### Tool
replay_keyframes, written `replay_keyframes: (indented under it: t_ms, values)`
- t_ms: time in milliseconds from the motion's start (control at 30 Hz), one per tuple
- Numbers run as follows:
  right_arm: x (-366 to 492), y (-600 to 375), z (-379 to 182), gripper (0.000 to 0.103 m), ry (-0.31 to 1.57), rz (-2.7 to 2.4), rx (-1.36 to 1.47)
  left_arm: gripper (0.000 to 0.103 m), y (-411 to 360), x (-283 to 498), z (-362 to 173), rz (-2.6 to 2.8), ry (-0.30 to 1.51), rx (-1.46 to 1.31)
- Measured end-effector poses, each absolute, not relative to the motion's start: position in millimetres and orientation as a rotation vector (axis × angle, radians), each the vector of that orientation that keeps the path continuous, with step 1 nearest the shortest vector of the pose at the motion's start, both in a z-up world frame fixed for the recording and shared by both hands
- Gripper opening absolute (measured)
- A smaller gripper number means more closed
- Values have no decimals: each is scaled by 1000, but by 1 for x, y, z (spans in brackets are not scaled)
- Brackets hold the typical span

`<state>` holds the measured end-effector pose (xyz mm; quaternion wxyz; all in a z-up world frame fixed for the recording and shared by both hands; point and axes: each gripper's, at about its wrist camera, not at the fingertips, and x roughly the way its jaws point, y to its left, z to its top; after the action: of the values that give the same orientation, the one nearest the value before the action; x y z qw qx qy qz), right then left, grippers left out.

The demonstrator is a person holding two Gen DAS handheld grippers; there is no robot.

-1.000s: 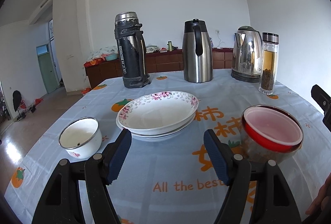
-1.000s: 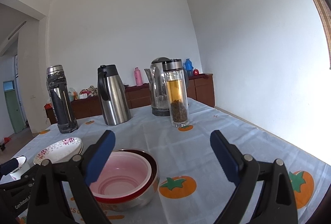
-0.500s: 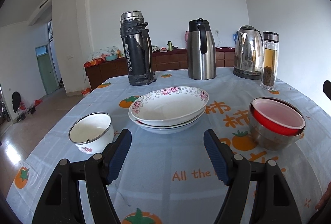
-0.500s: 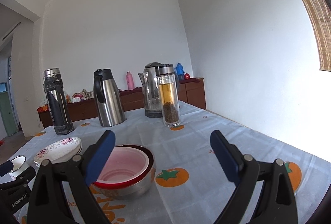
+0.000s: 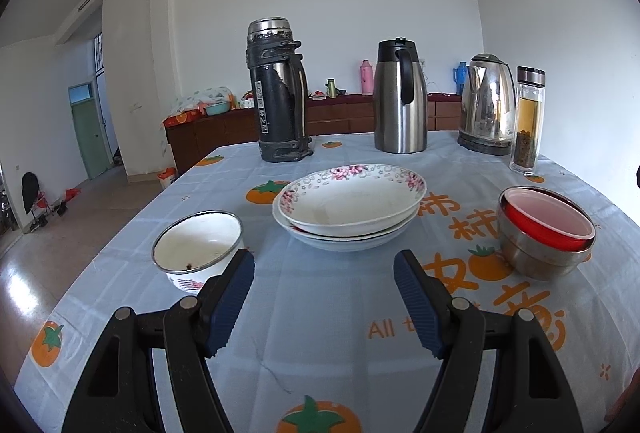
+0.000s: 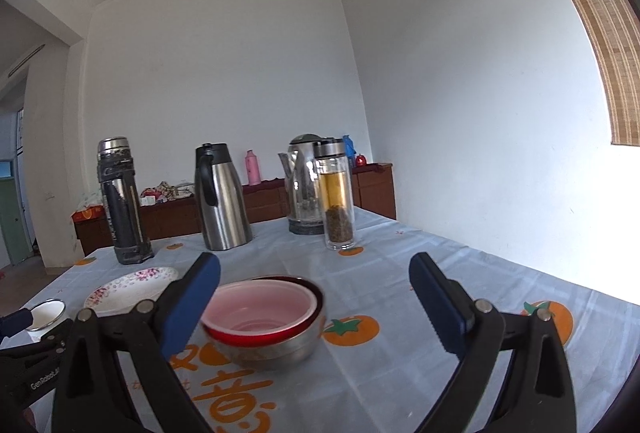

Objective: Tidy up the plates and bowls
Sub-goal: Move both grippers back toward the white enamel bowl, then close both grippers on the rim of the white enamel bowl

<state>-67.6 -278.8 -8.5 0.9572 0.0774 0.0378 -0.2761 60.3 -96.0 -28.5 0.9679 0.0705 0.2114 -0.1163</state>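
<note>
Both pairs of my blue ribbed fingers stand wide apart and hold nothing: my left gripper (image 5: 324, 297) and my right gripper (image 6: 314, 307) hover over the tomato-print tablecloth (image 5: 320, 333). Ahead of my left fingers, between them, sits the stack of floral white plates (image 5: 350, 207); the small white enamel bowl (image 5: 198, 247) sits just beside my left fingertip. The red plastic bowl nested in a steel bowl (image 6: 264, 317) sits by my right gripper's left fingertip. I judge I'm choosing a target; next I'd reach for the enamel bowl's rim.
</note>
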Motion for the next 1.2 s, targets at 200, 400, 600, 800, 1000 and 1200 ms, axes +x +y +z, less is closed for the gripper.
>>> replay_keyframes:
  t_ms: [200, 400, 600, 800, 1000, 1200]
  values:
    - [-56, -252, -9, 98, 95, -517, 145, 74, -83, 65, -28, -230, 437, 130]
    - [-38, -225, -12, 98, 139, -454, 161, 74, -72, 68, -29, -217, 439, 130]
    - [-19, -201, -15, 98, 180, -381, 167, 74, -57, 78, -32, -190, 448, 136]
    - [-5, -183, -17, 98, 199, -336, 184, 74, -42, 87, -35, -163, 462, 129]
    - [7, -165, -18, 98, 211, -298, 180, 74, -26, 98, -37, -130, 474, 138]
    - [24, -148, -20, 98, 237, -257, 175, 74, 2, 118, -40, -71, 521, 87]
